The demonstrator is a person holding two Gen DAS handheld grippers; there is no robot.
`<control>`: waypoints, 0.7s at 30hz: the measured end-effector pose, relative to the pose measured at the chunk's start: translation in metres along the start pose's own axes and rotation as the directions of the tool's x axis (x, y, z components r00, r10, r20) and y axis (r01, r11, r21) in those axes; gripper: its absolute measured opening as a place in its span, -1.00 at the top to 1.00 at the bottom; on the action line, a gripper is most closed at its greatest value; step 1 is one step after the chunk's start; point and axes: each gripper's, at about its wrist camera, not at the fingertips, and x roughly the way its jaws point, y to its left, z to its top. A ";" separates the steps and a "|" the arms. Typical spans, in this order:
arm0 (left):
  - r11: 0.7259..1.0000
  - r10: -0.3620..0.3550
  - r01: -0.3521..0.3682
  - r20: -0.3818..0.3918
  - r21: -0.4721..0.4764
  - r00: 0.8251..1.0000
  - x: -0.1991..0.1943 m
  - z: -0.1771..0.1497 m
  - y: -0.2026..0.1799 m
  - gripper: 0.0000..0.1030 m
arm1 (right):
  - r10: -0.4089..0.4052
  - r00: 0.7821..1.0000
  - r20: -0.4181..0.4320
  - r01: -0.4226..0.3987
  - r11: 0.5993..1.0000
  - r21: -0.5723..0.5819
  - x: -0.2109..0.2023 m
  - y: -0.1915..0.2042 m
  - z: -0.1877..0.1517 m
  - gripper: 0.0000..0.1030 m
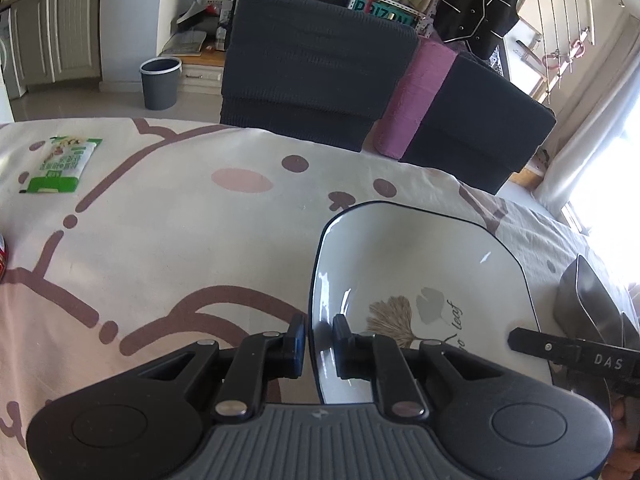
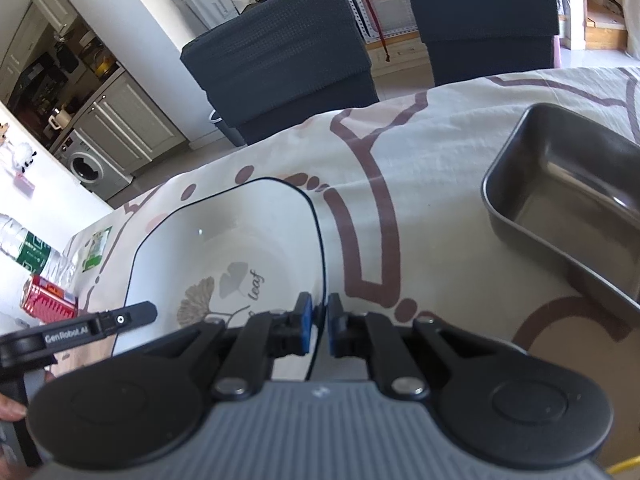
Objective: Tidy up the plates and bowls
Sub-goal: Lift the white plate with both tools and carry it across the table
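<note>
Both tools are gripping the white square ceramic plate with black rim and leaf print (image 1: 424,280): left tool (image 1: 320,336) is clamping its left edge, right tool (image 2: 319,326) its right edge. The plate is sitting at or just above the cloth-covered counter (image 1: 168,248). The grey rectangular metal pan (image 2: 568,196) is lying apart, to the right. Judgement: stacking is not yet done; early stage.

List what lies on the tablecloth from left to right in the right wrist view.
Water bottle → red can → green packet → white square plate → metal tray.
</note>
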 end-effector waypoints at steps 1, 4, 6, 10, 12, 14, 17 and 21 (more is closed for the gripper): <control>1.000 0.001 -0.001 -0.001 0.003 1.000 0.000 0.000 -0.001 0.70 | -0.001 1.000 0.004 0.001 1.000 -0.004 0.001 0.001 0.000 0.81; 1.000 0.002 -0.002 -0.004 0.007 1.000 0.002 -0.001 -0.002 0.70 | -0.011 1.000 0.015 0.011 1.000 -0.016 0.004 0.004 -0.001 0.78; 1.000 -0.004 0.004 -0.003 0.008 1.000 0.002 -0.002 -0.001 0.70 | -0.017 1.000 0.015 0.017 1.000 -0.014 0.005 0.005 -0.001 0.75; 1.000 -0.022 0.022 0.015 -0.003 1.000 0.001 -0.004 0.002 0.73 | -0.015 1.000 0.006 0.015 1.000 -0.005 0.005 0.004 0.001 0.76; 1.000 -0.026 0.027 0.020 -0.011 0.999 0.001 -0.005 0.003 0.74 | -0.017 1.000 0.007 0.017 1.000 -0.009 0.005 0.005 0.001 0.77; 1.000 -0.023 0.023 0.026 -0.005 0.999 -0.001 -0.006 0.002 0.74 | -0.024 1.000 0.012 0.025 0.999 -0.028 0.005 0.007 0.000 0.76; 1.000 -0.030 0.030 0.044 0.000 0.999 -0.007 -0.005 -0.001 0.76 | -0.027 1.000 0.016 0.027 0.999 -0.037 0.004 0.008 -0.001 0.76; 0.999 -0.040 0.040 0.059 -0.011 0.997 -0.016 -0.004 -0.005 0.76 | -0.020 0.999 0.034 0.022 0.999 -0.039 -0.004 0.008 0.000 0.75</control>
